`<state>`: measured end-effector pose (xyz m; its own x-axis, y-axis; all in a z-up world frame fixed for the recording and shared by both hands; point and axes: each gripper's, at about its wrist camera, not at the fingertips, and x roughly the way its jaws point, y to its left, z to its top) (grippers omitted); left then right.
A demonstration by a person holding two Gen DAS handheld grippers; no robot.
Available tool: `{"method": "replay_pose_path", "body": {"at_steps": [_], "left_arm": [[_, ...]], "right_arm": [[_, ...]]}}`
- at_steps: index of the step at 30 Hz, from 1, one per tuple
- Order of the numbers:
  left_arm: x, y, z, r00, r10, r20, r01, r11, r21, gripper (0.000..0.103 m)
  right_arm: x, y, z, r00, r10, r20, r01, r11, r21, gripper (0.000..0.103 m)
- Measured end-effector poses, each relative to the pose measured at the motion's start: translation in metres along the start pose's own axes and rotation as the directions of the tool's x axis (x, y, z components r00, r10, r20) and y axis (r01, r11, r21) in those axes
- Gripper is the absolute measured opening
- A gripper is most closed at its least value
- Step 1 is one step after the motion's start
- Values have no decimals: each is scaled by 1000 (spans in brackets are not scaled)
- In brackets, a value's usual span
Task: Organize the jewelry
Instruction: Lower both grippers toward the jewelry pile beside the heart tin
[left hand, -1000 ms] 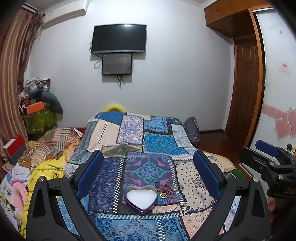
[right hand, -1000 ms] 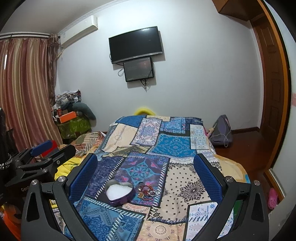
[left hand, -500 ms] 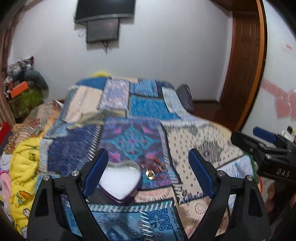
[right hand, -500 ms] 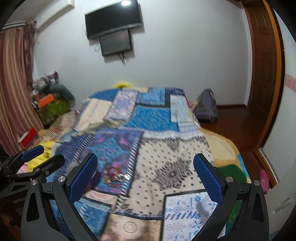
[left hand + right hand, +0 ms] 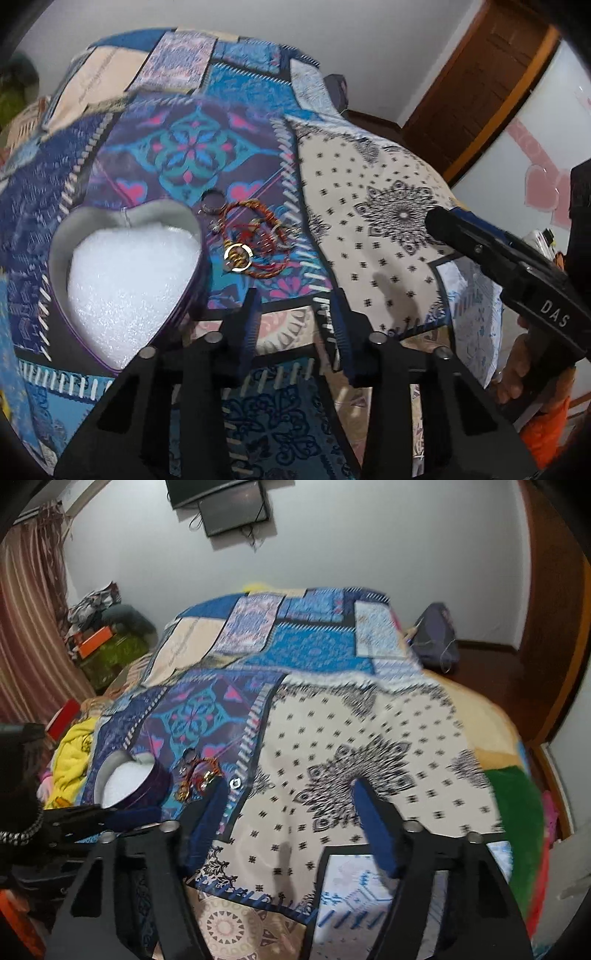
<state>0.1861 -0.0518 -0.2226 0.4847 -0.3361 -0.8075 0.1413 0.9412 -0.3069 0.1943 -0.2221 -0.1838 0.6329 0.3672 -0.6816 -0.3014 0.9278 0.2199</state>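
A purple heart-shaped box (image 5: 125, 280) with white foam lining lies open on the patchwork bedspread (image 5: 369, 206). Just right of it sits a small pile of jewelry (image 5: 251, 240): red cord bracelets, a gold ring, silver rings. My left gripper (image 5: 293, 301) hovers just in front of the pile, jaws partly closed with a narrow gap, holding nothing. My right gripper (image 5: 290, 794) is open and empty above the cream patch; the box (image 5: 129, 782) and jewelry (image 5: 197, 771) lie by its left finger. The right gripper also shows in the left wrist view (image 5: 509, 266).
The bedspread (image 5: 369, 738) covers a bed. A yellow cloth (image 5: 72, 760) and clutter lie to the left, a grey bag (image 5: 434, 638) and wooden door to the right, a TV (image 5: 221, 498) on the far wall.
Both grippers have dropped down and tilted toward the bed. The left gripper's jaws have narrowed from wide open and moved close to the jewelry pile. The right gripper's jaws have narrowed somewhat.
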Motion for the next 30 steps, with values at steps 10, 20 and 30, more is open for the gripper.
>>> {"method": "replay_pose_path", "body": {"at_steps": [10,20,30], "left_arm": [[4,17,10,992,128,6,-128,991,27,31],[17,22,19,991,133,-19,-131,988,77,31],[25,16,19,989,147,0,-146,981,129,18]], "right_arm": [[37,13,-5,990,105,-95,-110,993,-42,36],[59,20,-6,975,153,-160,-164,985,-56,28],[72,25,-3,962,186,-199,-199,979,-47,28]]}}
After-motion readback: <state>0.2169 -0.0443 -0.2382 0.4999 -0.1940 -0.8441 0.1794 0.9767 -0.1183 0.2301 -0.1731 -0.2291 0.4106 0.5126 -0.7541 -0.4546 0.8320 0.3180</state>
